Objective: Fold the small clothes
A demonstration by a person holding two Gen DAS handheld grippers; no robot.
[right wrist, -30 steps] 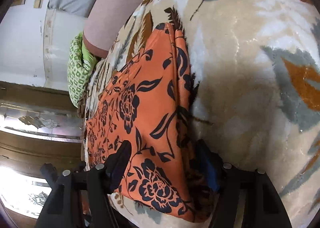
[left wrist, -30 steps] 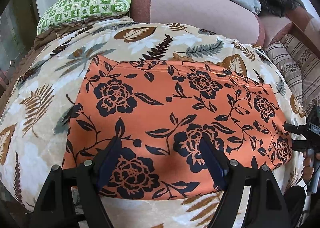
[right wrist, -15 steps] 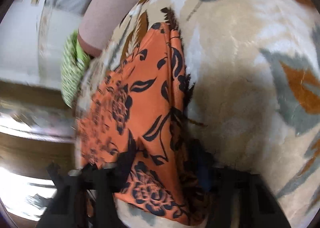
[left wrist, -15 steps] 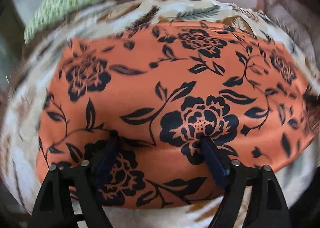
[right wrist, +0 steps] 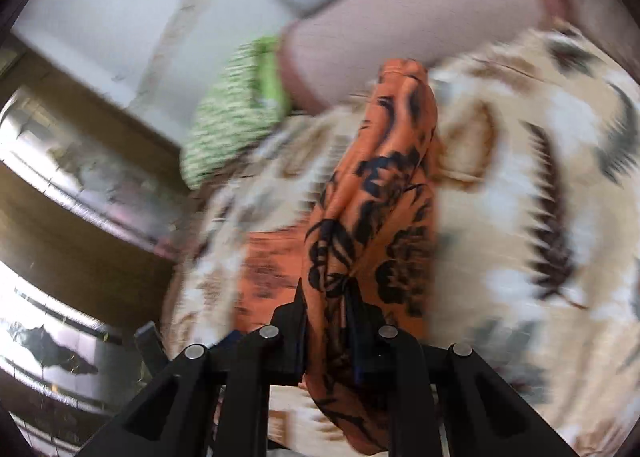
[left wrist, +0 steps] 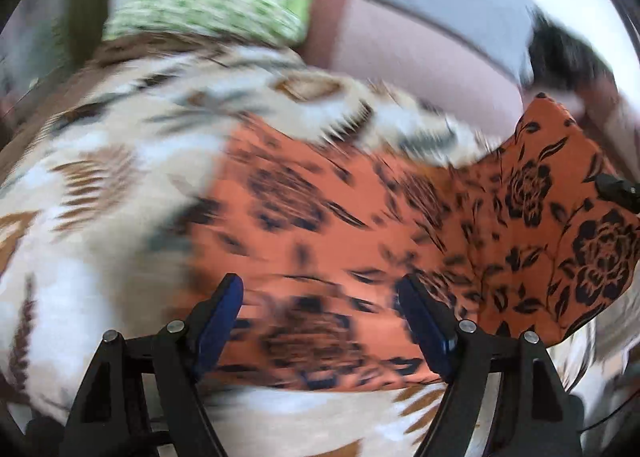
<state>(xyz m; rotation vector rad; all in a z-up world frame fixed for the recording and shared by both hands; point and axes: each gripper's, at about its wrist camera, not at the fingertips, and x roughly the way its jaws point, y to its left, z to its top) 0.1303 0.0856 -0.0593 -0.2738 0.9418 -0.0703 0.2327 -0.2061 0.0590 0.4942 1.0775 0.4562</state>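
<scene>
Your right gripper [right wrist: 326, 331]: fingers closing, pinching orange floral garment [right wrist: 376, 225] edge, raised centre frame so it can fold over. Your left gripper [left wrist: 320, 321]: fingers wide, empty, hovering above garment's flat part on leaf-print blanket [left wrist: 104, 185], lower centre.

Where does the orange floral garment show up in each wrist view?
Left wrist: orange floral garment fills centre, right end lifted.
Right wrist: it hangs bunched at centre, pinched in the right claw, whose jaws are closing.
Shared landmark: green patterned pillow.
</scene>
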